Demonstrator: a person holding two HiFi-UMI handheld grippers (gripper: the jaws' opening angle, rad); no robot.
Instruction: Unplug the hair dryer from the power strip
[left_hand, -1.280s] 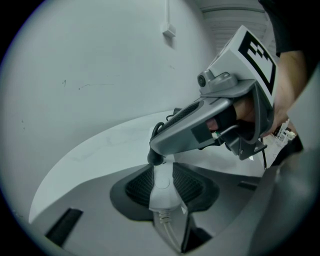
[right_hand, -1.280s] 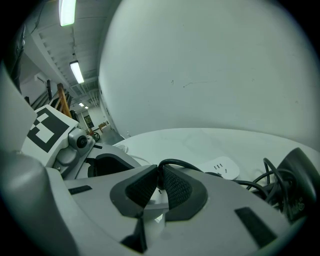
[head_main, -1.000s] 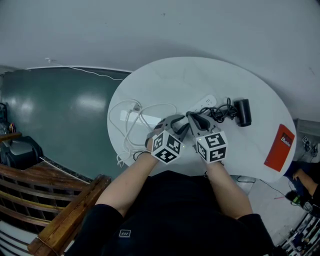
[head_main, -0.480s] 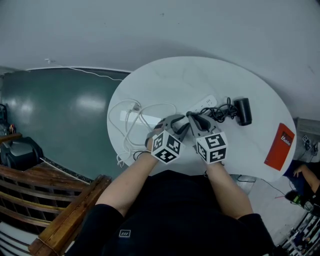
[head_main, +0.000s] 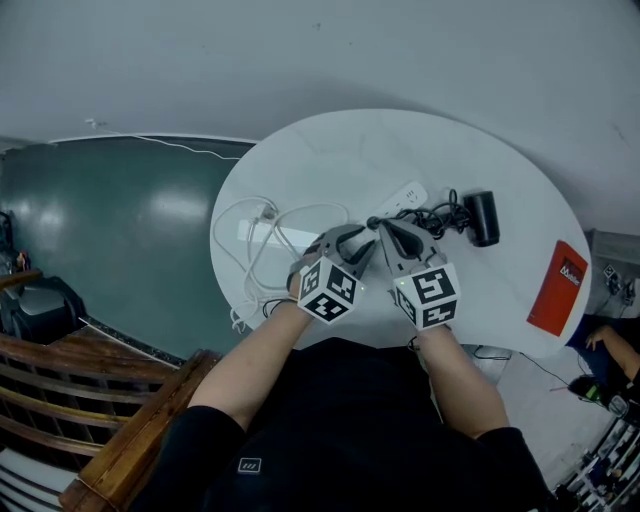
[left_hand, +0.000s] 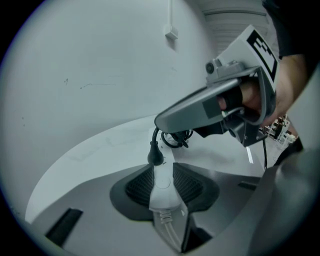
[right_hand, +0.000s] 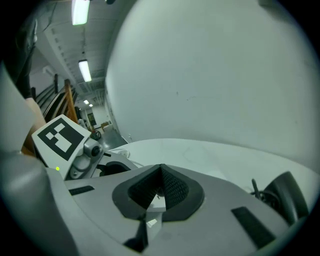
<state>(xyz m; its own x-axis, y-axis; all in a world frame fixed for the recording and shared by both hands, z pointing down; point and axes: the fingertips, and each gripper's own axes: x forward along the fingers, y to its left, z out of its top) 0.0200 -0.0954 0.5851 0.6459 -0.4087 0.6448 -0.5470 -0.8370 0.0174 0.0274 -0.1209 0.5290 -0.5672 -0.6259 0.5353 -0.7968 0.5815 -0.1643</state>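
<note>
Hair dryer (head_main: 484, 217): black, lying on its side on the white round table (head_main: 330, 160), between the middle and the right edge. Its dark cord (head_main: 440, 214) is bunched between it and the power strip (head_main: 404, 198), touching both.

Plug (left_hand: 155, 156): black, seated in the strip's top face, just beyond your left gripper's pads.

Left gripper (left_hand: 162, 175): you have it clamped on the near end of the white strip, with both ribbed pads pressing its sides.

Right gripper (right_hand: 160, 181): its jaws have just been closing. The pads now meet with no object between them. In the left gripper view its tip hangs just above the plug; contact cannot be judged.

White cable (head_main: 262, 235): loose loops toward the left edge.

Red booklet (head_main: 558, 288): flat at the right edge, well apart from the dryer.
</note>
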